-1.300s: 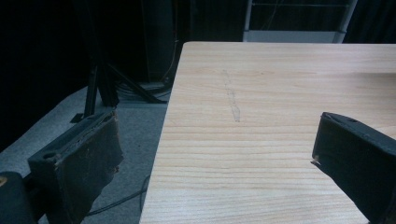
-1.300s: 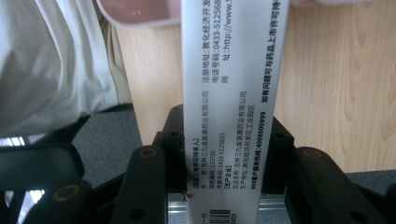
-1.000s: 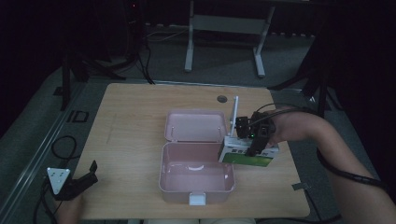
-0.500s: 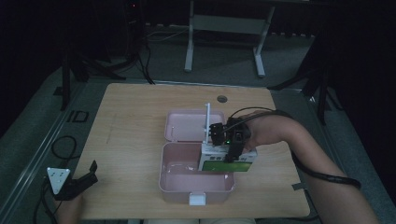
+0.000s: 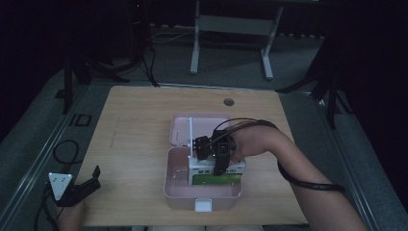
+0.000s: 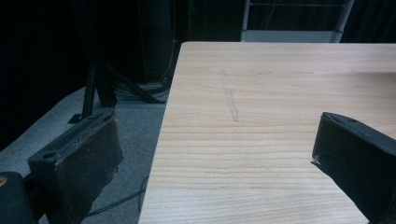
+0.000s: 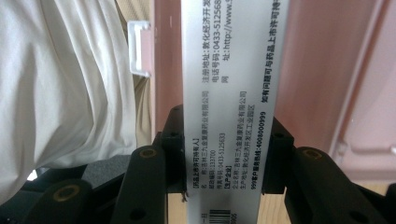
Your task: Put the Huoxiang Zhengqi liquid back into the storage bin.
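1. While the right gripper [image 5: 217, 163] is hanging over the near half of the open pink lunch box [image 5: 175, 187], its jaws are clamping a white and green medicine carton [image 5: 216, 174] by its two long sides.
2. Seen from the right gripper view, the black pads [image 7: 173, 140] are pressing flat on both edges of the carton [image 7: 229, 93]; its white printed face is running up between them, with a barcode at the bottom.
3. Behind the carton in that view, the pink inner wall of the box [image 7: 322, 70] and its white latch [image 7: 139, 46] are showing, the latch lying toward a person's white garment [image 7: 60, 79].
4. On the desk [image 5: 134, 125], the box is sitting near the middle of the near edge, its lid [image 5: 179, 126] lying open and flat toward the far edge.
5. The carton is sitting low over the tray's right half; whether it is touching the tray floor I cannot tell.
6. At the desk's near left corner, the left gripper [image 5: 89, 180] is resting with its jaws spread wide and nothing between them.
7. In the left gripper view, its pads [image 6: 88, 163] are framing bare wood and the desk's left edge.
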Demonstrator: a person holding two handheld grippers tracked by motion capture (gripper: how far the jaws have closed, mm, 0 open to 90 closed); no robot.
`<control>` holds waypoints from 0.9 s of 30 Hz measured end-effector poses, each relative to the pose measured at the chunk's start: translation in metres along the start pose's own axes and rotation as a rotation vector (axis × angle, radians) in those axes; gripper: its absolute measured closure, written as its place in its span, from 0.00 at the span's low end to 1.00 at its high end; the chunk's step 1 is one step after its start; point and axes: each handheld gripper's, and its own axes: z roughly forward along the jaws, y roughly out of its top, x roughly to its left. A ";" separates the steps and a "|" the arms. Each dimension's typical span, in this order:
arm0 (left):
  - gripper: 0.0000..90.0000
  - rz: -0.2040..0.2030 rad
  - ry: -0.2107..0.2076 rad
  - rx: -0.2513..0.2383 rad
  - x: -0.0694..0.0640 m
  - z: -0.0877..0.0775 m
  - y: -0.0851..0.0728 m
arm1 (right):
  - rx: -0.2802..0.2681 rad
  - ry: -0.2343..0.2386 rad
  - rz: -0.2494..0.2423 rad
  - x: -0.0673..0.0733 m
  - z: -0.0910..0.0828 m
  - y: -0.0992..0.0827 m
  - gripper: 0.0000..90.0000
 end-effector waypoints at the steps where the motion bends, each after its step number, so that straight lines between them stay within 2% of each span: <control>1: 0.02 0.000 0.000 0.001 0.000 0.000 0.000 | -0.002 0.008 -0.001 0.000 0.002 0.002 0.69; 5: 0.02 0.000 -0.001 0.002 0.000 0.000 0.000 | 0.000 0.026 -0.018 0.001 0.012 0.009 0.69; 14: 0.02 0.000 -0.001 0.004 0.000 0.000 0.000 | 0.039 0.042 -0.006 -0.003 0.044 0.011 0.69; 20: 0.02 0.001 0.000 0.004 0.000 0.000 0.000 | 0.042 0.040 0.000 -0.004 0.061 0.009 0.69; 27: 0.02 0.000 -0.001 0.005 0.000 0.001 0.000 | 0.036 0.067 0.011 -0.008 0.087 0.009 0.69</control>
